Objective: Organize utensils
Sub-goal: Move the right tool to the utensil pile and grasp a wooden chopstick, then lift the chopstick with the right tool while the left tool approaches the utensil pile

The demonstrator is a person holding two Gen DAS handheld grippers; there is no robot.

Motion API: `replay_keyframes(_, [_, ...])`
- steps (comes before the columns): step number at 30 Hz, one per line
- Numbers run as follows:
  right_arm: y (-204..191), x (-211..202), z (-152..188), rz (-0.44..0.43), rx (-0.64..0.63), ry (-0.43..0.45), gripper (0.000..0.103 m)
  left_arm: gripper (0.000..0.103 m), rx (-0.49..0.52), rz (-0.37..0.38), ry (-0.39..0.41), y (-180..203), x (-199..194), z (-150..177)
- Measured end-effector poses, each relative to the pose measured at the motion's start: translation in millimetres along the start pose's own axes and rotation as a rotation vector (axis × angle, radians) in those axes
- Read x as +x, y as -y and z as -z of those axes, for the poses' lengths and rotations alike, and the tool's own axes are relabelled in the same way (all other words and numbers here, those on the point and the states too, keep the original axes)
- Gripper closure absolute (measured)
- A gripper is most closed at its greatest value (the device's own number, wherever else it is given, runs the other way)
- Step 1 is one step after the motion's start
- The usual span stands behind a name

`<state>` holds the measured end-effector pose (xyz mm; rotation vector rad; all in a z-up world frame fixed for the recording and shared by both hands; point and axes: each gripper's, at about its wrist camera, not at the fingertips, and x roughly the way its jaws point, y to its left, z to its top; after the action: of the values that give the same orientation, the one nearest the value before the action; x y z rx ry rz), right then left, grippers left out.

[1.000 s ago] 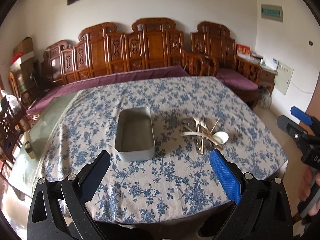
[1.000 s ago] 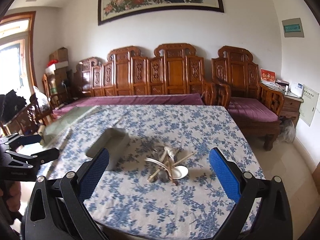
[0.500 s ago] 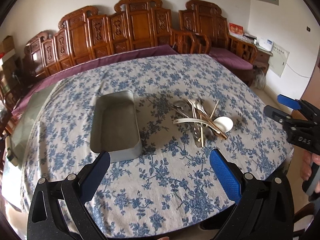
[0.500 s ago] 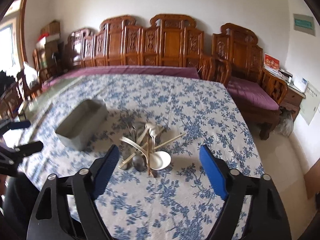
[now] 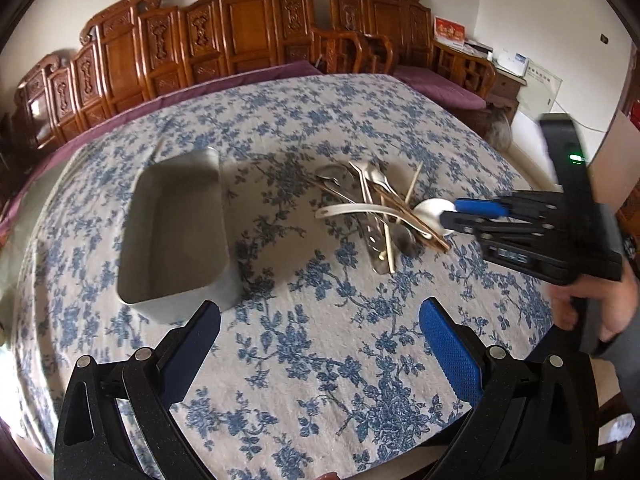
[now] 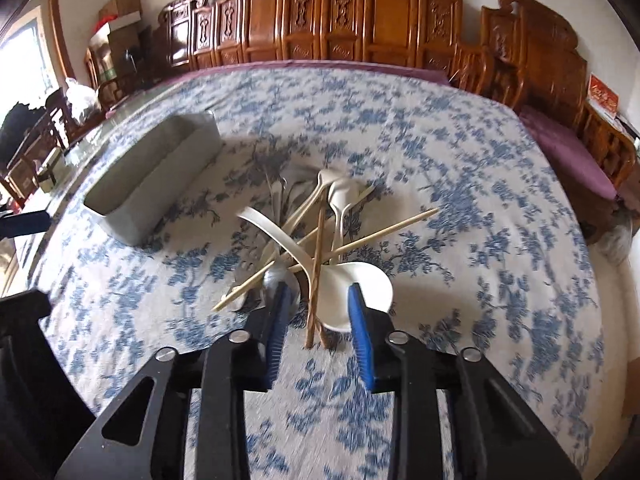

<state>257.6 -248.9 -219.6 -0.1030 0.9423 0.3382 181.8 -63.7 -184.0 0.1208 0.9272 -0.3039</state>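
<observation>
A heap of utensils [image 5: 380, 216] lies on the blue-flowered tablecloth [image 5: 320, 360]: a white ceramic spoon [image 6: 360, 280], brown chopsticks [image 6: 316, 264], pale chopsticks [image 6: 384, 232] and metal spoons. A grey rectangular tin [image 5: 176, 232] stands empty to its left. My right gripper [image 6: 319, 288] is down at the near end of the heap. Its jaws are closing, with the brown chopstick ends and the white spoon's rim between them and a gap still showing at each pad. In the left wrist view the right gripper [image 5: 450, 216] comes in from the right. My left gripper [image 5: 320, 320] hovers open and empty over the cloth in front of the tin.
Carved wooden benches [image 5: 240, 40] with purple cushions [image 6: 568, 152] run along the far side and right of the table. A person's hand [image 5: 592, 308] holds the right gripper near the table's right edge. Boxes and clutter [image 6: 116, 28] stand at the far left.
Both grippers have sunk toward the table and tipped downward. The right gripper's jaws have narrowed from wide apart and now straddle the near end of the utensil heap.
</observation>
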Motion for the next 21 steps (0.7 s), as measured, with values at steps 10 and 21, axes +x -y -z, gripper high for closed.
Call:
replay_keyframes(10, [10.6,39.8,-14.5,-0.059,0.037,-0.100,0.081,0.006,-0.021,-0.007,-0.048,-2.4,21.3,4.1])
replay_keyframes(21, [14.5,43.8,-11.1,-0.074,0.028,-0.128,0.097,0.006,-0.003,-0.009,-0.068,8.0,31.2,5.1])
